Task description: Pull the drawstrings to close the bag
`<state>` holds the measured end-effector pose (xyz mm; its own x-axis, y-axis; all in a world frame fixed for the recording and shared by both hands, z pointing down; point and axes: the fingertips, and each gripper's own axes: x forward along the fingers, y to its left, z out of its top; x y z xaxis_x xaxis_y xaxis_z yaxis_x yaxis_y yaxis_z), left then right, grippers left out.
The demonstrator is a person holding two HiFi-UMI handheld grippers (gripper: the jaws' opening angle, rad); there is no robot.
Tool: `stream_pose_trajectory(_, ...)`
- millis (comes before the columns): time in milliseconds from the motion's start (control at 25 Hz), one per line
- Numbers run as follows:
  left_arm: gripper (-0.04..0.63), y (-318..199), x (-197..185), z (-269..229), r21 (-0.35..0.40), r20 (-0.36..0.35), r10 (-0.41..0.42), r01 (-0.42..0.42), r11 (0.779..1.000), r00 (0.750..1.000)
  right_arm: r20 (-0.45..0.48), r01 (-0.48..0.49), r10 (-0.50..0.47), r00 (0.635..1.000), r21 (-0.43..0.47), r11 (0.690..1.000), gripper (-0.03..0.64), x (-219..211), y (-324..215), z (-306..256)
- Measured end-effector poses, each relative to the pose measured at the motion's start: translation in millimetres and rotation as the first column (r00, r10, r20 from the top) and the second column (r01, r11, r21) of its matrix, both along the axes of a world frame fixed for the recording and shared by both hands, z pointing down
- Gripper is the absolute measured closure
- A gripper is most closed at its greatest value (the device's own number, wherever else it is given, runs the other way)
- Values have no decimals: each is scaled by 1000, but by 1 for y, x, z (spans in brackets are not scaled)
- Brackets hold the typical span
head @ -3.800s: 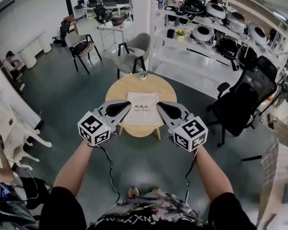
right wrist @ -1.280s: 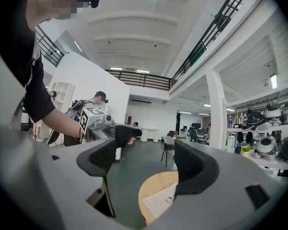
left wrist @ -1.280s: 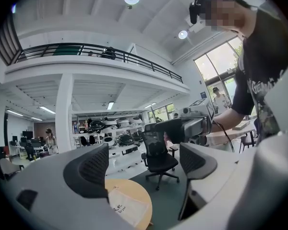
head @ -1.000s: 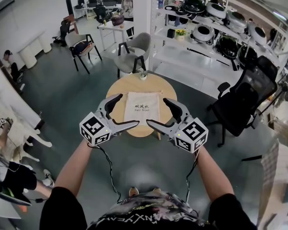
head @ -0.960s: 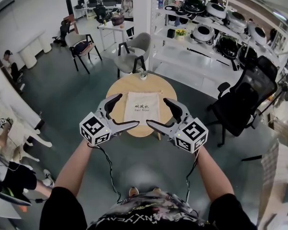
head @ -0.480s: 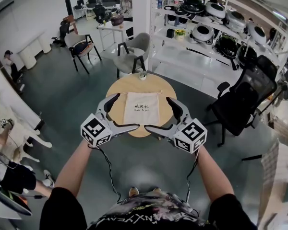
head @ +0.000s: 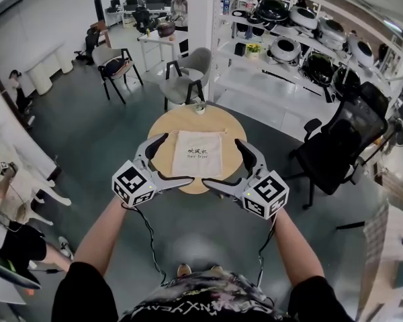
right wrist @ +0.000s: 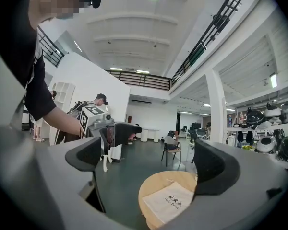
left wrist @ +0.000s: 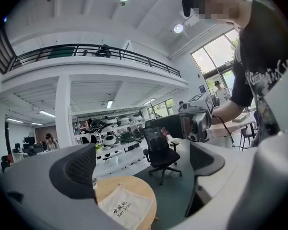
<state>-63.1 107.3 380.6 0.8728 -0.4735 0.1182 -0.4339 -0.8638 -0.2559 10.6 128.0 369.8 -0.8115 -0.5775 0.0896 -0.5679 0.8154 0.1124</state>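
The jaws of my left gripper [left wrist: 143, 163] are spread wide with nothing between the pads, and they have just been opening. My right gripper [right wrist: 151, 163] is the same, empty and gaping after opening further. I read that as getting ready: wide jaws give me room to come down over a thin cord without snagging cloth. Both grippers hang in the air on my side of the round table [head: 166, 122], well short of it. One is left of its centre line and one right, and their tips are turned in toward each other, so each can take its own side. The bag [head: 198, 154] lies flat in the middle of that table, print up and untouched. It looks limp, so it may slide when pulled. I cannot pick out the drawstrings from here, though I judge they sit at the edge of the bag farthest from me. A small object [head: 200, 106] stands at the far rim of the table. A black office chair [head: 336, 143] is off to the right of the table, clear of my approach.
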Motion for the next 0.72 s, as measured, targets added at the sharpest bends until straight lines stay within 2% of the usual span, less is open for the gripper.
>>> stream_pose_trajectory(720,8,7,1,-3,7,-6,-20,20,1000,1000,-15,-7,7,1000,17,1000,32,5,6,-3)
